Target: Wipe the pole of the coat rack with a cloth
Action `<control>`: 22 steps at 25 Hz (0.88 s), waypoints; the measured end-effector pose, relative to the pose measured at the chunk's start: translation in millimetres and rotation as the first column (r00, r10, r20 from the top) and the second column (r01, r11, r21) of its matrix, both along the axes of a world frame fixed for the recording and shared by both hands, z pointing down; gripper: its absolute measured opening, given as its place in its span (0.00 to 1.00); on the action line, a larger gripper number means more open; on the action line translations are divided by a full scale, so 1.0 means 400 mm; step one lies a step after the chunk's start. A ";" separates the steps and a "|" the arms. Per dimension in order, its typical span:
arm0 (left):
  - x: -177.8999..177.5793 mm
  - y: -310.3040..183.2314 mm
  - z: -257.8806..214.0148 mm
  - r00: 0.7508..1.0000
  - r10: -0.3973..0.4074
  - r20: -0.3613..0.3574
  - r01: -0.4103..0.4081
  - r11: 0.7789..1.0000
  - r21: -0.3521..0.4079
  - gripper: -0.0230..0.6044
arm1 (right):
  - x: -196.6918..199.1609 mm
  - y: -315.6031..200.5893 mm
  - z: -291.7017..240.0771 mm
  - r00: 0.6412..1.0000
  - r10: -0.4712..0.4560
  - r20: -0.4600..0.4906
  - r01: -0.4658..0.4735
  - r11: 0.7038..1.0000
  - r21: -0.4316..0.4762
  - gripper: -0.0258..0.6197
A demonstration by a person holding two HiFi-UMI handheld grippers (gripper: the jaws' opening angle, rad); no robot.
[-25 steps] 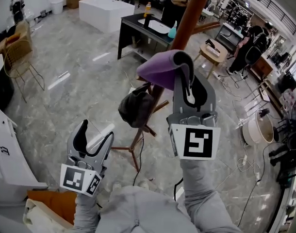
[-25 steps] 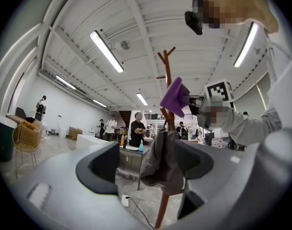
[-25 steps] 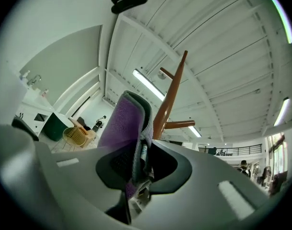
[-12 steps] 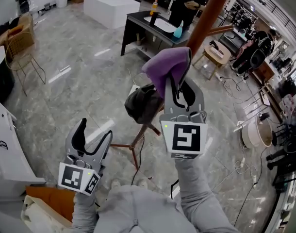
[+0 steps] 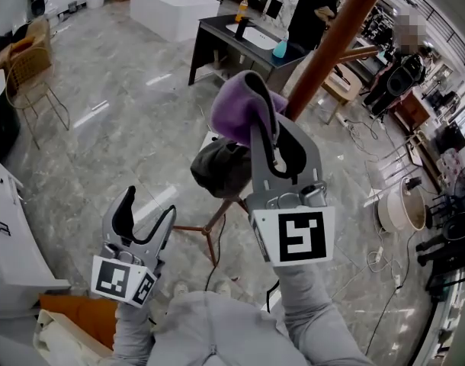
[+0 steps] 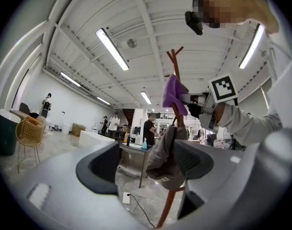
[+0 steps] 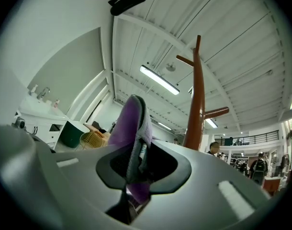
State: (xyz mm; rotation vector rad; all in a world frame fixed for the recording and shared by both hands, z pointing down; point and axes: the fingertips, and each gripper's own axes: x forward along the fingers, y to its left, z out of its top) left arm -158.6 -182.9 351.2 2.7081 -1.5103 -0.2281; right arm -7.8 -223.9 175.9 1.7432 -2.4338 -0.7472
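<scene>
The coat rack's red-brown pole (image 5: 324,48) slants from top right down to its legs (image 5: 210,235); a grey cap (image 5: 221,170) hangs on it. My right gripper (image 5: 264,117) is shut on a purple cloth (image 5: 238,113), held just left of the pole. In the right gripper view the cloth (image 7: 130,128) sticks up between the jaws of the gripper (image 7: 136,164), with the pole (image 7: 194,99) to its right and a gap between them. My left gripper (image 5: 145,216) hangs low and open, holding nothing. Its own view shows the left gripper (image 6: 148,164), the cap (image 6: 162,157) and the cloth (image 6: 174,92).
A black table (image 5: 217,33) with bottles stands behind the rack, a white block (image 5: 175,10) farther back. A wire chair (image 5: 30,82) is at the left, a white cabinet (image 5: 11,235) near left. A person in black (image 5: 316,14) stands at the table. Cables (image 5: 377,258) lie at the right.
My right gripper with the purple cloth has shifted left and slightly down, off the pole's line. The left gripper has stayed where it was.
</scene>
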 end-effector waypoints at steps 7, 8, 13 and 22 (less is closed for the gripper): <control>0.006 0.001 0.004 1.000 0.003 -0.001 -0.003 1.000 -0.004 0.65 | -0.088 0.070 -0.031 0.993 -0.119 -0.006 0.119 0.992 0.042 0.12; 0.007 0.001 0.005 1.000 0.003 -0.001 -0.003 1.000 -0.005 0.65 | -0.096 0.082 -0.031 0.990 -0.139 -0.002 0.139 0.989 0.041 0.12; 0.008 0.000 0.011 1.000 0.009 0.003 -0.009 1.000 -0.006 0.65 | -0.109 0.135 -0.021 0.982 -0.188 0.006 0.187 0.981 0.046 0.12; 0.073 -0.009 0.001 0.999 0.032 0.024 -0.031 0.999 -0.010 0.65 | 0.189 0.188 -0.045 0.996 0.002 0.084 -0.012 0.993 0.115 0.12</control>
